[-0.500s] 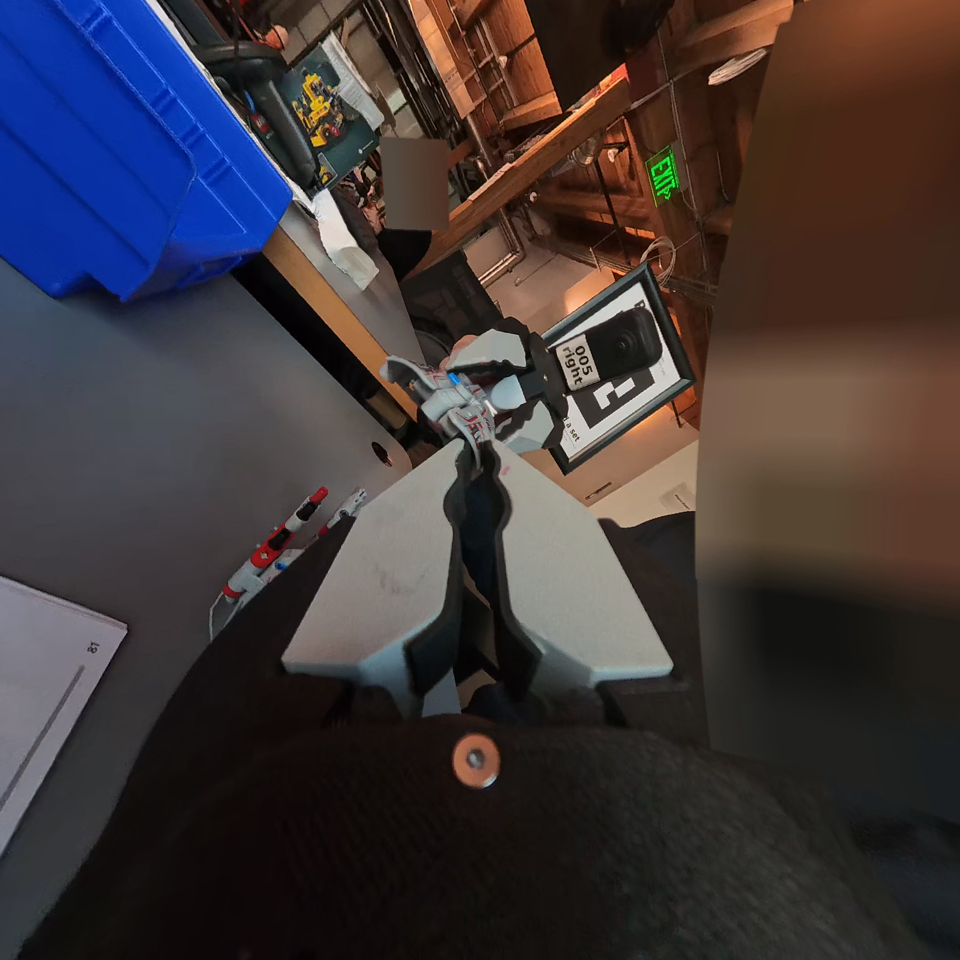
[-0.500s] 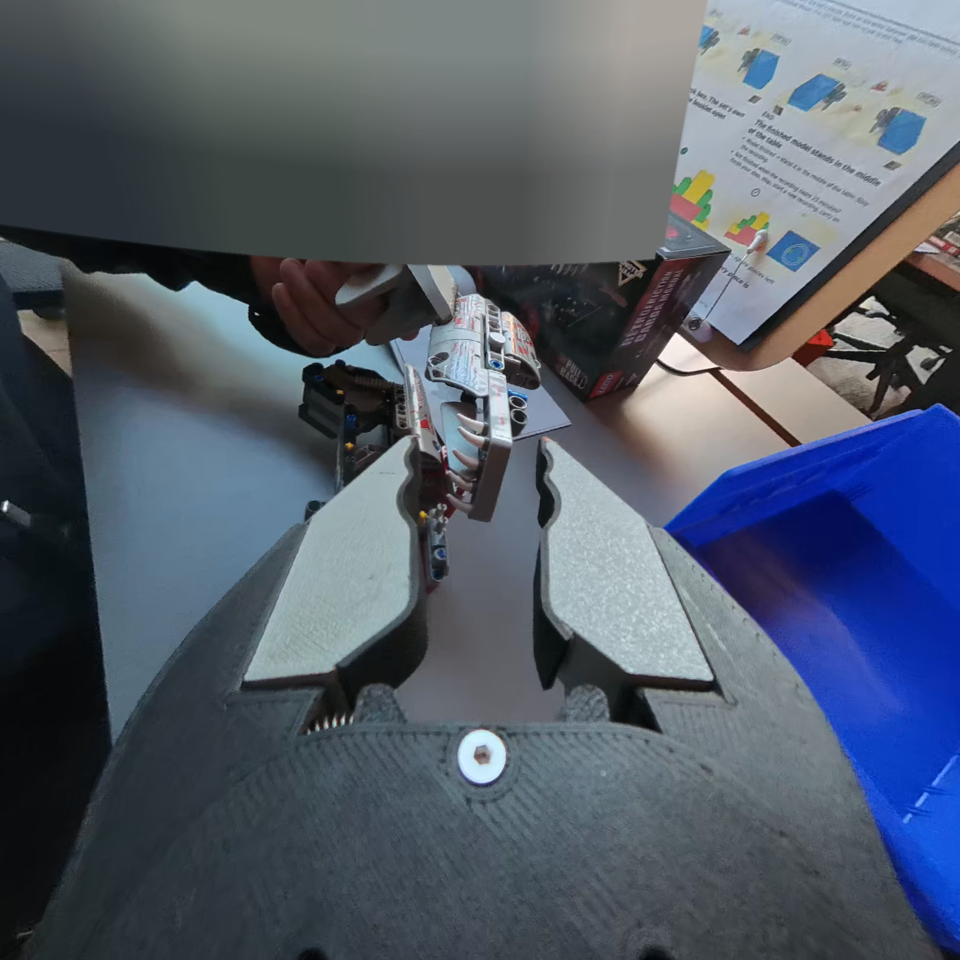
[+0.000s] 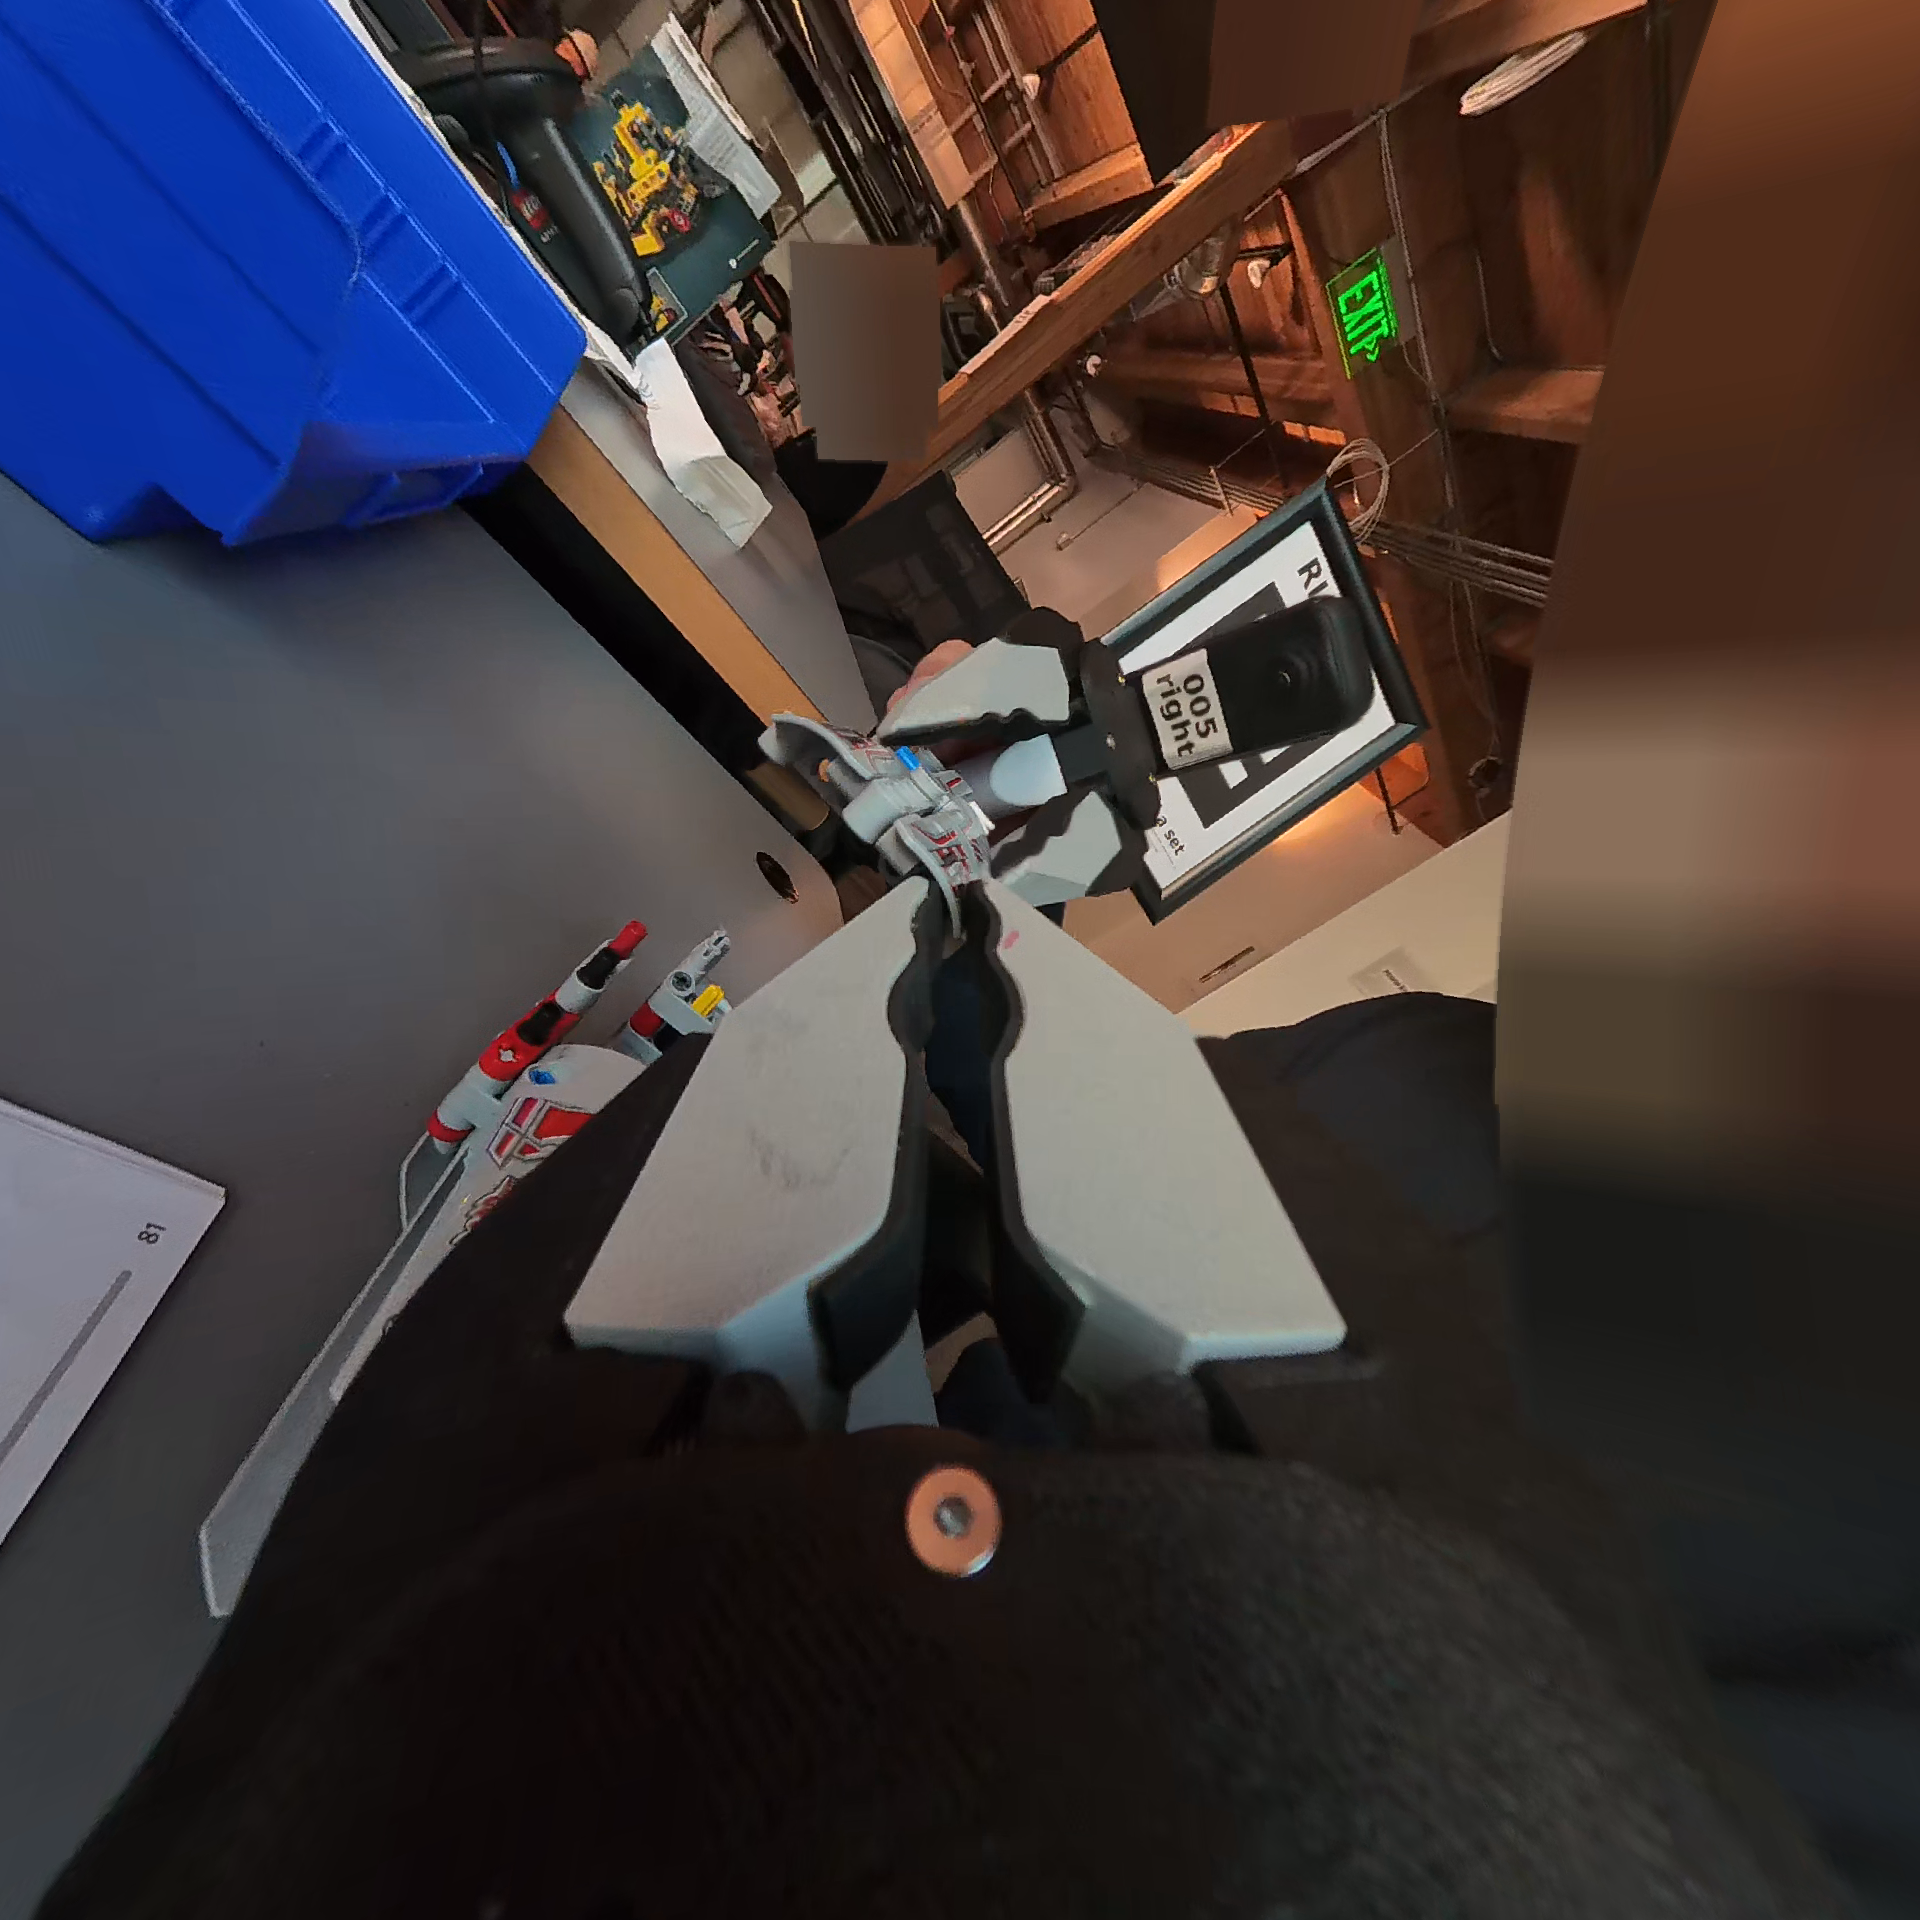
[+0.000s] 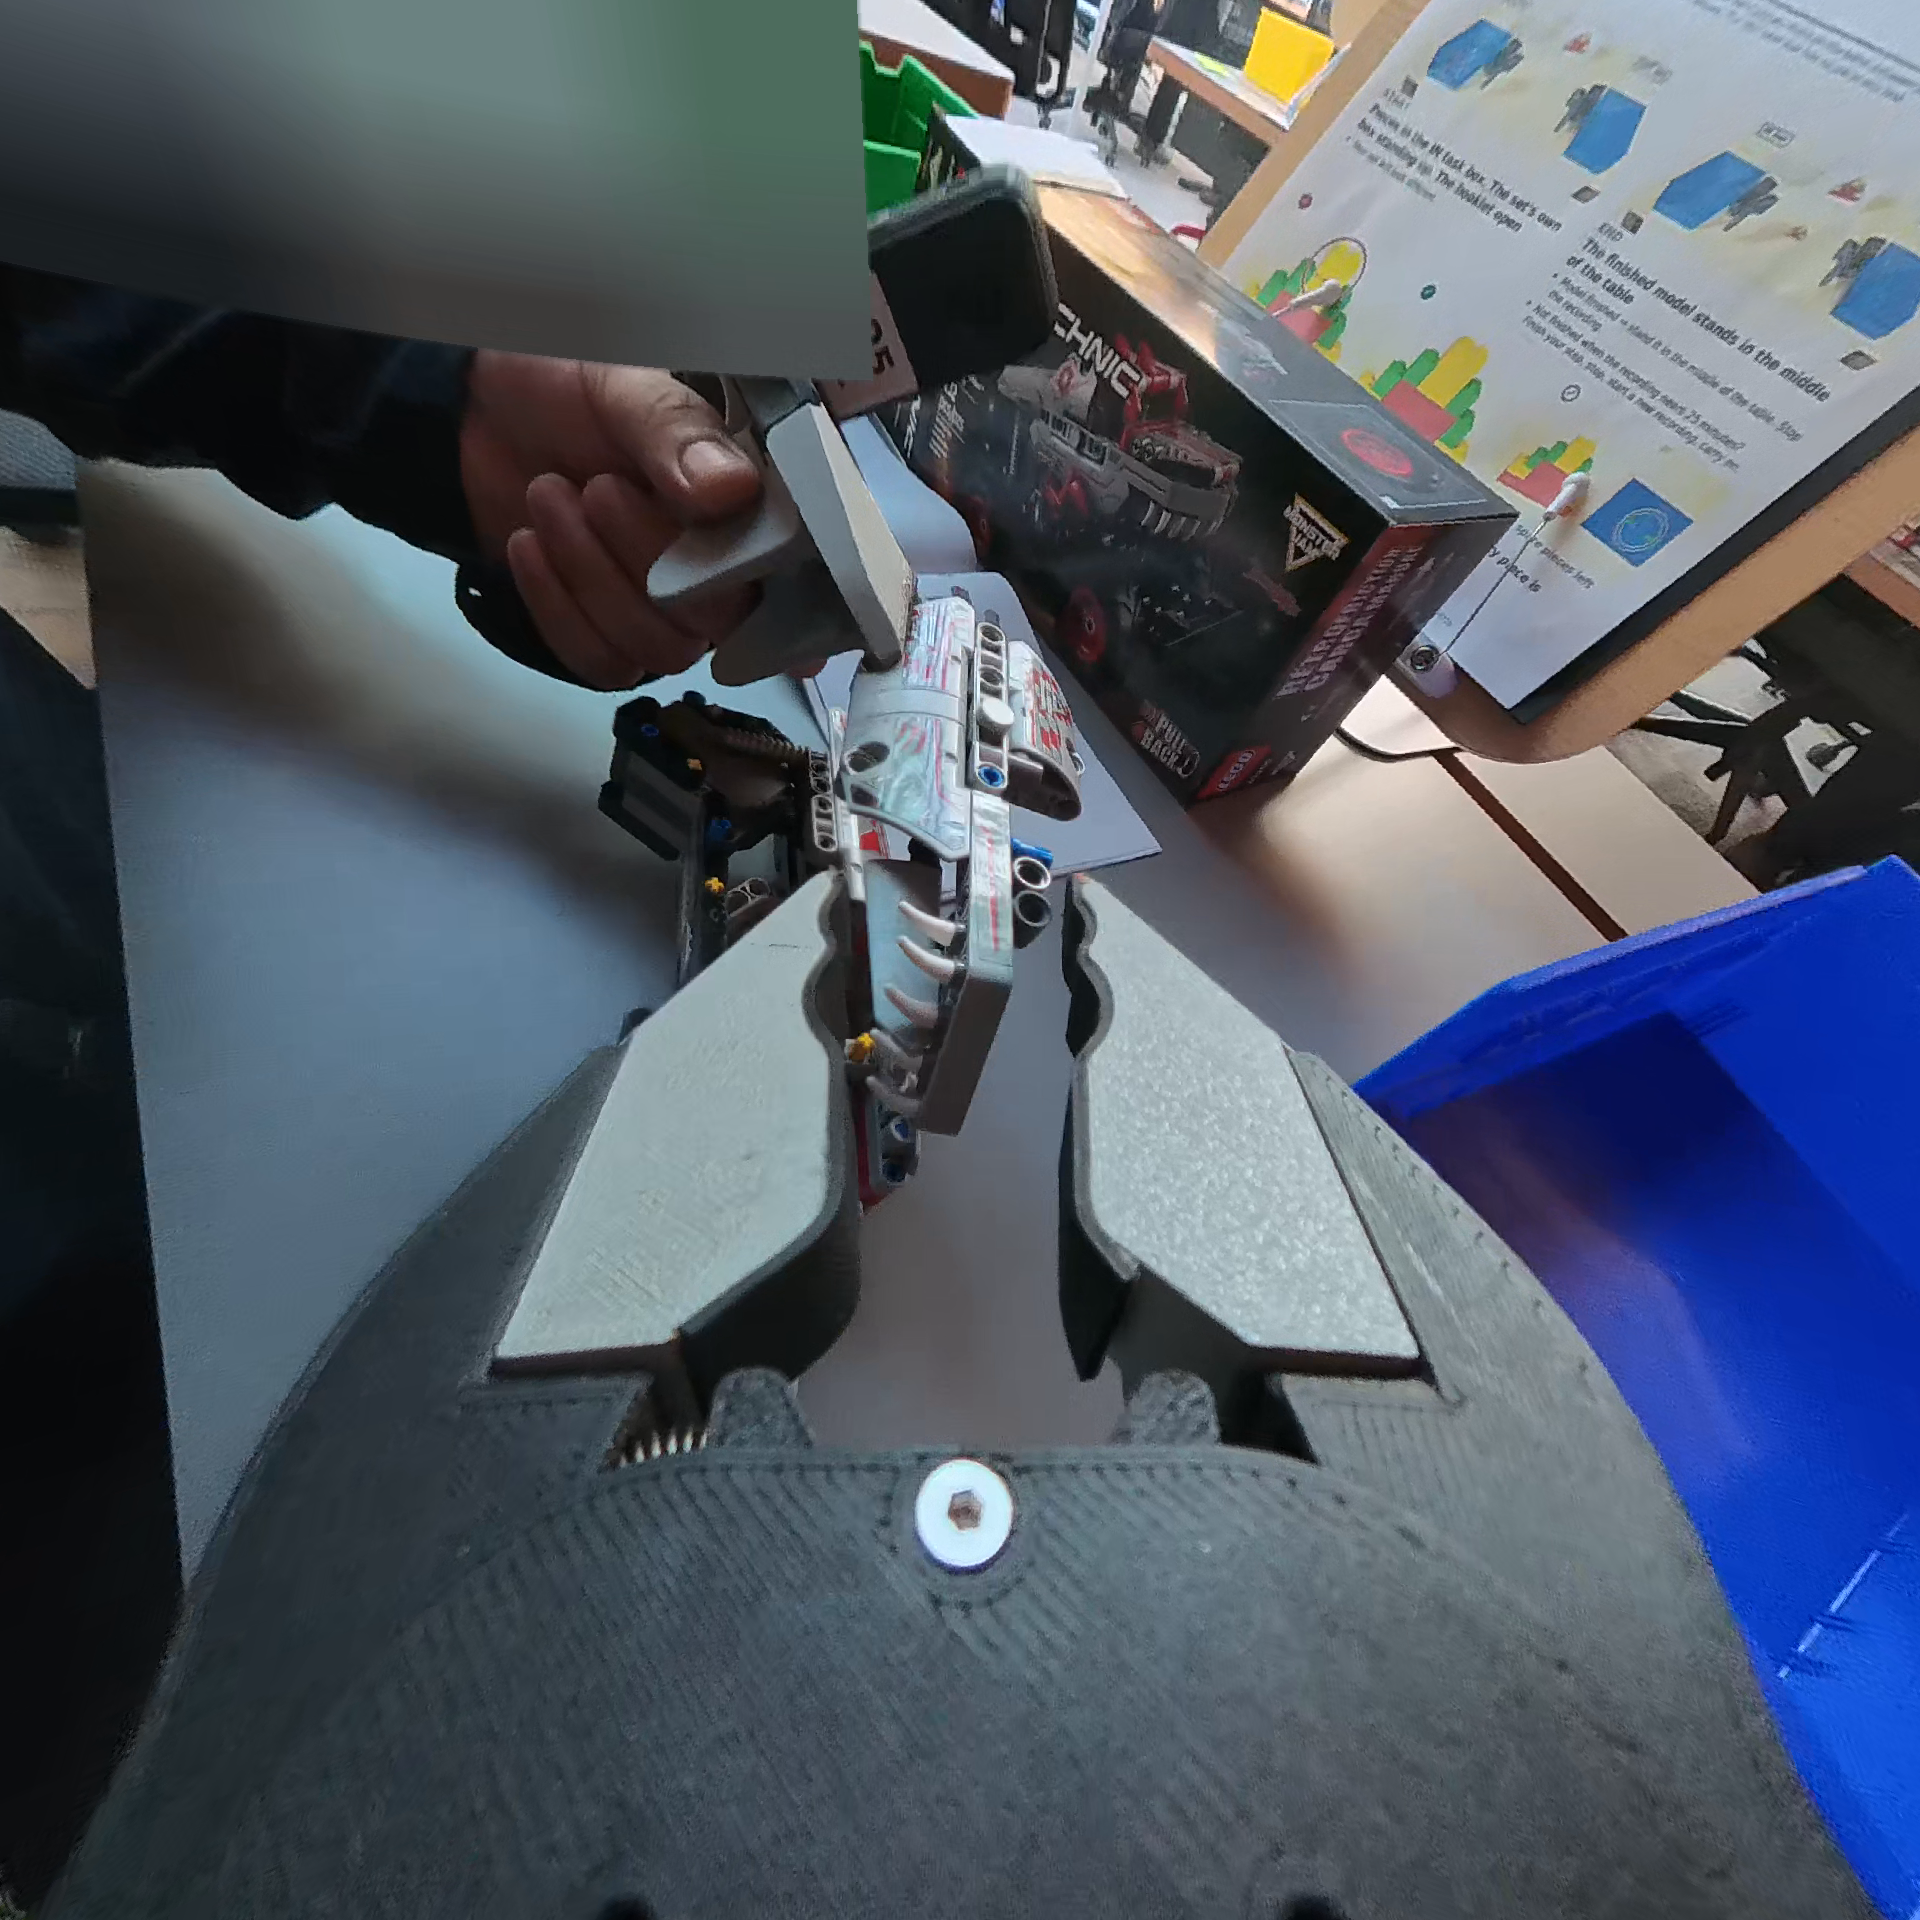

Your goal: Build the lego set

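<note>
The grey, white and red lego body piece (image 4: 935, 831) with white teeth hangs above the table. My left gripper (image 3: 951, 909) is shut on its upper end. It also shows in the right wrist view (image 4: 831, 561), held by a hand (image 4: 603, 520). My right gripper (image 4: 951, 925) is open. The piece's toothed end lies between its fingers, against the left finger (image 4: 727, 1091) and apart from the right one. In the left wrist view the right gripper (image 3: 987, 779) stands open around the piece (image 3: 904, 800). A dark chassis (image 4: 707, 790) lies on the table behind.
A blue bin (image 4: 1662, 1195) stands at the right; it also shows in the left wrist view (image 3: 208, 260). The lego box (image 4: 1195, 520) and a poster board (image 4: 1610, 260) stand behind. A red and grey sub-assembly (image 3: 520, 1101) and the open booklet (image 3: 83, 1278) lie on the table. The gap from one gripper's tips to the other's is roughly 5 cm.
The left gripper has shifted a little with the piece, so more of the sub-assembly on the table shows. The piece sits slightly deeper between the open right fingers.
</note>
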The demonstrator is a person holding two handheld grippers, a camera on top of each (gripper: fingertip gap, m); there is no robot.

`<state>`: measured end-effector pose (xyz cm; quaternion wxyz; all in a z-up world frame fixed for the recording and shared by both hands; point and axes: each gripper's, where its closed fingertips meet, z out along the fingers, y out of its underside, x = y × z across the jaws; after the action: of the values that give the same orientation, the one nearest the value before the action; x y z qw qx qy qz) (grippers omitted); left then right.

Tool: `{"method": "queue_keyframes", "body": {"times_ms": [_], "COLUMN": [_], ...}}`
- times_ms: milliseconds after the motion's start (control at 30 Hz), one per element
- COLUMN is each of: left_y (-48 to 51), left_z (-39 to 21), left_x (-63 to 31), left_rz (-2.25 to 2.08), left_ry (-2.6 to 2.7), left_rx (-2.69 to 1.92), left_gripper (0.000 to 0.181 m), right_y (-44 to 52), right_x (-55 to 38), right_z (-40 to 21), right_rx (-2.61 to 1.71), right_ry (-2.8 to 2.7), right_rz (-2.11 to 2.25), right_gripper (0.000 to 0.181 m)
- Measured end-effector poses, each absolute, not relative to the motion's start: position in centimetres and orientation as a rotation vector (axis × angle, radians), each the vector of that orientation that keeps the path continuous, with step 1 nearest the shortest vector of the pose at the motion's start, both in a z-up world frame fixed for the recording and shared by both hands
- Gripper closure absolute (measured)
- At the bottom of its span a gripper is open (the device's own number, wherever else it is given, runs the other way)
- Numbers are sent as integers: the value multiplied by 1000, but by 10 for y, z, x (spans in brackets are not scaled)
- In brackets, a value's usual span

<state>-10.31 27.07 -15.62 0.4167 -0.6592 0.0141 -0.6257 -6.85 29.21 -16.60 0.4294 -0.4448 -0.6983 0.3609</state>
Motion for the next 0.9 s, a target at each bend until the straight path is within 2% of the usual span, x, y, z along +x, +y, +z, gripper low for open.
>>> {"method": "queue_keyframes", "body": {"times_ms": [367,467,567,633,800,900], "left_y": [264,265,270,267,266,270], "left_z": [-172,-182,-194,-194,-195,-203], "left_x": [-101,-110,-126,-129,-110,-103], "left_rz": [-1463,-1326,-1098,-971,-671,-615], "left_ry": [84,130,194,324,791,941], "left_rx": [-1754,-1832,-1930,-1947,-1931,-1935], "left_gripper": [180,168,132,125,121,129], "right_y": [289,290,292,291,286,285], "right_x": [-70,-71,-71,-69,-68,-67], "right_z": [-185,-187,-190,-193,-198,-201], "right_rx": [-1078,-1084,-1092,-1093,-1063,-1060], "right_ry": [-1808,-1804,-1790,-1790,-1811,-1824], "right_rz": [844,917,1001,1045,1083,1108], "right_gripper": [148,149,150,150,151,150]}}
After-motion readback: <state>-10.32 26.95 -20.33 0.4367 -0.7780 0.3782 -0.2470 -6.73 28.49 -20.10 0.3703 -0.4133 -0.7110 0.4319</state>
